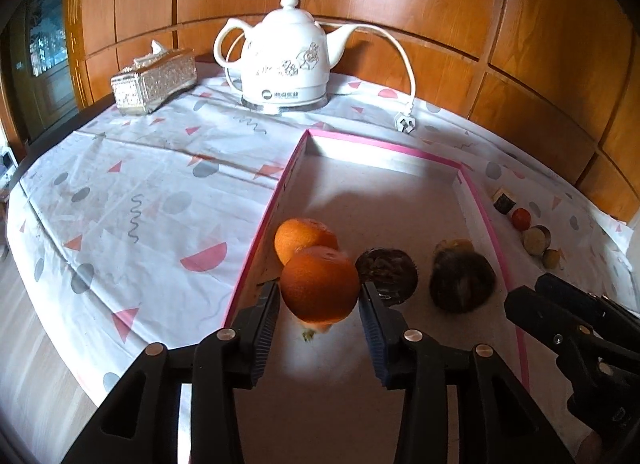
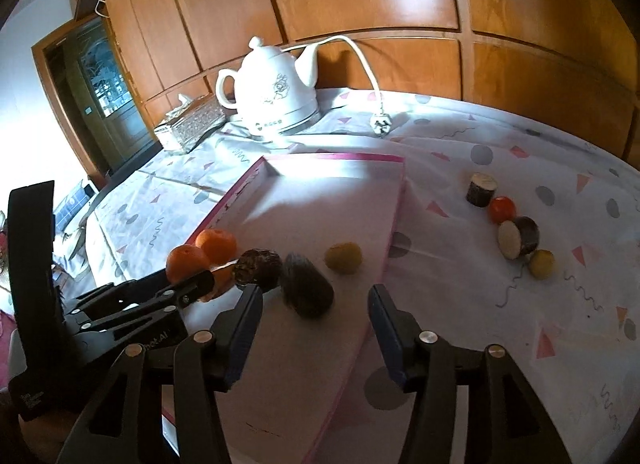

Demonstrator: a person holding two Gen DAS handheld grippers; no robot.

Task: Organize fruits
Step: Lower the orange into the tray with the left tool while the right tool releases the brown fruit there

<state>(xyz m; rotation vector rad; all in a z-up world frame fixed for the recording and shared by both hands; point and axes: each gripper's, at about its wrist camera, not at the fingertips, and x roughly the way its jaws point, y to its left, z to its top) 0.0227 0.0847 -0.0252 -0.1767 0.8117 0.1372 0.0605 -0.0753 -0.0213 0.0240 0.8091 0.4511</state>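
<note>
A pink-rimmed white tray (image 1: 476, 199) (image 2: 394, 219) lies on the patterned tablecloth. My left gripper (image 1: 320, 296) is shut on an orange (image 1: 319, 284) and holds it just above the tray floor, next to a second orange (image 1: 298, 238). Two dark fruits (image 1: 386, 270) (image 1: 462, 282) and a small yellow fruit (image 2: 343, 258) also lie in the tray. My right gripper (image 2: 316, 296) is open and empty above the tray's near right edge. To the right of the tray on the cloth lie two dark cut pieces (image 2: 482, 188) (image 2: 518, 238), a red fruit (image 2: 502, 209) and a yellow fruit (image 2: 542, 263).
A white ceramic electric kettle (image 1: 286, 59) with a loose cord and plug (image 1: 405, 122) stands at the back of the table. A silver tissue box (image 1: 154, 81) sits at the back left. Wood-panelled wall runs behind the table.
</note>
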